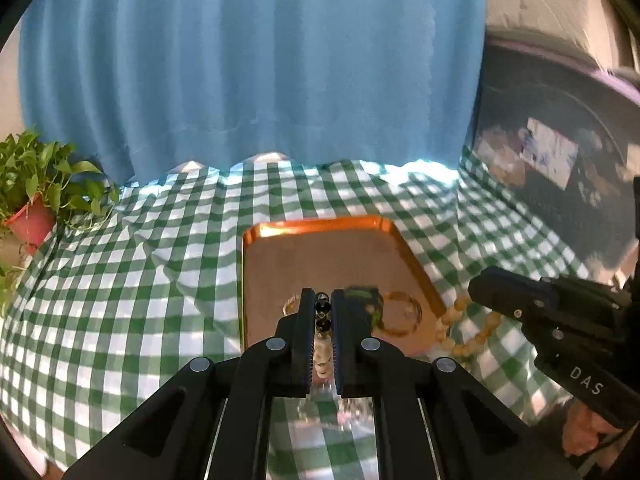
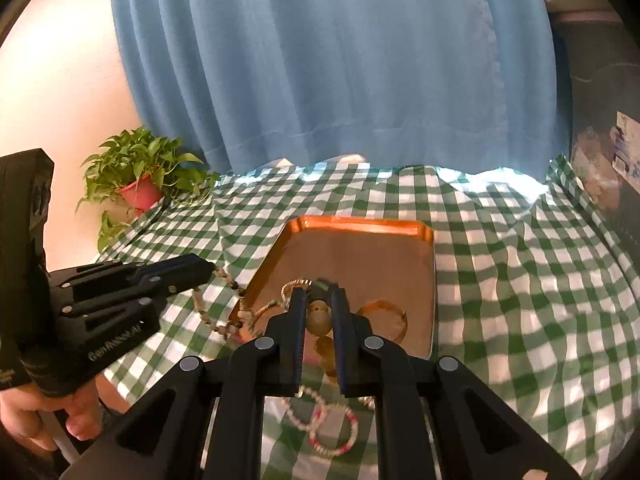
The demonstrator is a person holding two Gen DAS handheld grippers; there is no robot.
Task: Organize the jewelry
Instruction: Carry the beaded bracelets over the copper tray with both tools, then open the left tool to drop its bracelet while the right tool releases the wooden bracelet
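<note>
An orange tray [image 1: 320, 256] [image 2: 360, 256] lies on the green checked cloth. My left gripper [image 1: 323, 312] is shut on a string of small dark and pale beads [image 1: 322, 320], which hangs from its tip over the tray's near left edge [image 2: 224, 320]. My right gripper [image 2: 319, 316] is shut on a bracelet of large tan wooden beads [image 2: 318, 318], which dangles at the tray's right edge [image 1: 460, 340]. An amber bangle [image 1: 402, 314] [image 2: 386, 318] and a thin gold chain [image 2: 296, 284] lie in the tray. A red-and-white beaded bracelet [image 2: 334, 432] lies on the cloth near me.
A potted green plant in a red pot [image 1: 32, 200] [image 2: 140, 184] stands at the table's far left corner. A blue curtain [image 2: 340, 60] hangs behind the table. Dark furniture [image 1: 560, 160] stands to the right. The checked cloth [image 2: 520, 280] is wrinkled.
</note>
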